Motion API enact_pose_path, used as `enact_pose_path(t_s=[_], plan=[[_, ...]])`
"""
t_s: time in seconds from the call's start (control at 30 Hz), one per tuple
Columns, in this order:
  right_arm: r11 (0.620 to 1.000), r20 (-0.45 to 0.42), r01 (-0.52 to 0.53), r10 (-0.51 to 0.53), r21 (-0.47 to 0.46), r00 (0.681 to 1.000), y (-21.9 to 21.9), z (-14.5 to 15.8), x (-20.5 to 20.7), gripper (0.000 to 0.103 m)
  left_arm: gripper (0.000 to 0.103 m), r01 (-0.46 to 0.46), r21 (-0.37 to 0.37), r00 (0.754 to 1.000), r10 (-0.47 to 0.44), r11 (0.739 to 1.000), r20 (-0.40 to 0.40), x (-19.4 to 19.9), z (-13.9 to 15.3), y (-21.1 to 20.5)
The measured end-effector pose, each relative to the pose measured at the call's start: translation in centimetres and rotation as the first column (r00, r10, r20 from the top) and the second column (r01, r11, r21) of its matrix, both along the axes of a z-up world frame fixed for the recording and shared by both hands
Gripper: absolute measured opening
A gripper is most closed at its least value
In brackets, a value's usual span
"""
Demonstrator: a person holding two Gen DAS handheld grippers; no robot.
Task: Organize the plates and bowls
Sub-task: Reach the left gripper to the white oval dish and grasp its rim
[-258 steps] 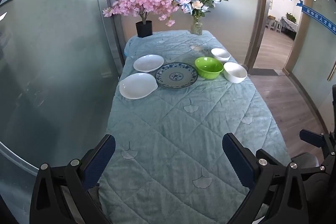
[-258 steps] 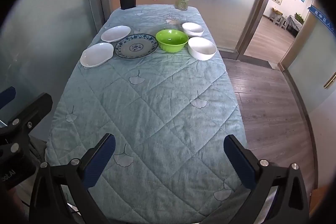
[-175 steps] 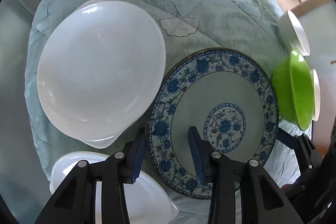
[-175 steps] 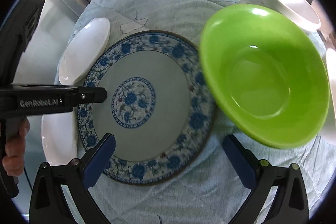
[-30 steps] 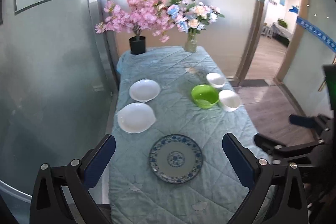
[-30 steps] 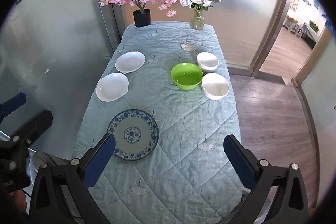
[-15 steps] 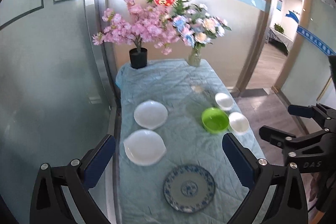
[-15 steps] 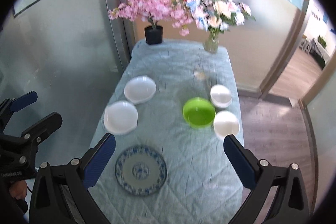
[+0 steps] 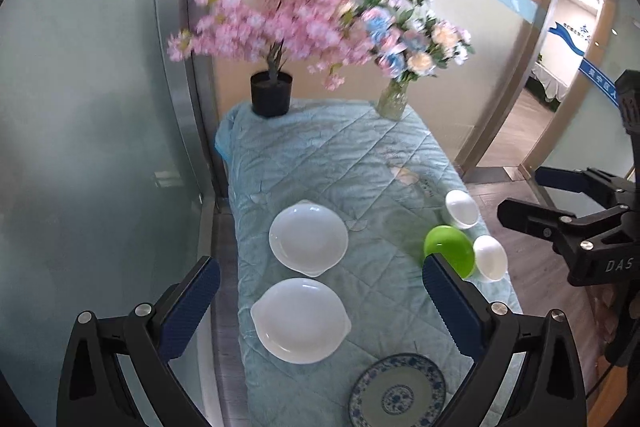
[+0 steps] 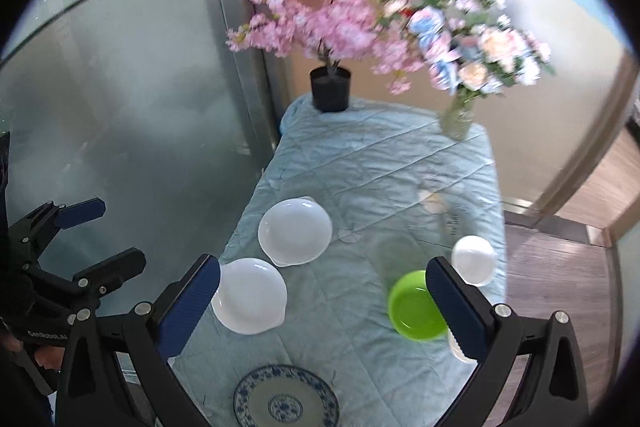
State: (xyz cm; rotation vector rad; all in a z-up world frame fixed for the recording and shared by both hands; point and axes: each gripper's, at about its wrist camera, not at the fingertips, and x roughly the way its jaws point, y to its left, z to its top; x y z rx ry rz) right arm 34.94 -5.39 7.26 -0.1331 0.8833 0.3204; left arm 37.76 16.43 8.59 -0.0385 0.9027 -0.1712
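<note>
A blue-patterned plate [image 9: 398,390] [image 10: 286,397] lies alone at the near end of the quilted table [image 9: 340,155]. Two white plates [image 9: 308,237] [image 9: 300,319] lie along the left side, also in the right wrist view [image 10: 295,230] [image 10: 250,295]. A green bowl [image 9: 450,255] [image 10: 416,305] stands on the right between two white bowls [image 9: 462,207] [image 9: 490,258]. My left gripper [image 9: 320,311] is open and empty, held high above the table. My right gripper [image 10: 322,311] is open and empty too, and shows at the right of the left wrist view [image 9: 560,199].
A black pot with pink blossoms [image 9: 271,99] and a glass vase of flowers [image 9: 393,102] stand at the table's far end. A frosted glass wall [image 9: 100,147] runs along the left. An open doorway and wooden floor [image 9: 516,131] lie to the right.
The blue-patterned plate has gone from the row of dishes to the near end of the table. Both grippers have since let go and risen; the views tilt up over the last second.
</note>
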Motion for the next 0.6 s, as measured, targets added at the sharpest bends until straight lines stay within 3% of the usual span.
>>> enact_pose_path(t_s=[0.17, 0.3, 0.43, 0.6], plan=[[0.998, -0.094, -0.034, 0.039, 0.054, 0.995, 1.8, -5.4, 4.0, 0.102, 0.099, -0.013, -0.009, 0.993, 0.011, 1.000, -0.116, 3.9, -7.0, 2.7], [0.995, -0.202, -0.043, 0.062, 0.094, 0.977, 3.1, -11.5, 6.3, 0.100, 0.097, -0.057, -0.020, 0.967, 0.050, 0.998, -0.249, 5.8, -14.4, 5.5], [0.991, -0.327, -0.039, 0.079, 0.129, 0.942, 4.2, -18.0, 7.5, 0.086, 0.081, -0.089, -0.074, 0.928, 0.056, 0.993, -0.369, 6.0, -20.8, 7.6], [0.989, -0.404, -0.059, 0.108, 0.133, 0.908, 5.6, -23.4, 7.9, 0.067, 0.075, -0.110, -0.120, 0.891, 0.045, 0.987, -0.452, 6.0, -26.6, 8.8]])
